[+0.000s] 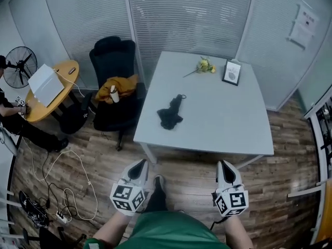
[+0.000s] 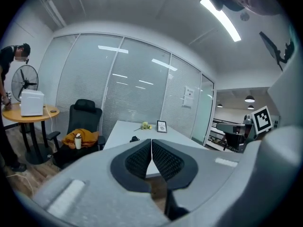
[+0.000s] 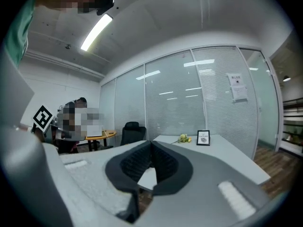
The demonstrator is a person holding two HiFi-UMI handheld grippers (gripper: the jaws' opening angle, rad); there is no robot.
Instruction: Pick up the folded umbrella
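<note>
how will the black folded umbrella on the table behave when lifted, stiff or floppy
Probably partly floppy: on the umbrella the fabric lies bunched and loose at its near end, so it may sag. The narrower far end looks rigid, likely the firmer place to grip. Lying spread on the table, it seems unlikely to roll.

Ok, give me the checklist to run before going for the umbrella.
1. Umbrella in view, lying on the table: ok.
2. Nothing on it; flower and frame sit apart, near the far edge: ok.
3. Left claw empty: ok. Open to grasp: not ok, jaws together.
4. Right claw empty: ok. Open to grasp: not ok, jaws together.
5. Claws over the table: not ok, both short of its near edge.
6. Which end of the umbrella is the handle: cannot tell.
</note>
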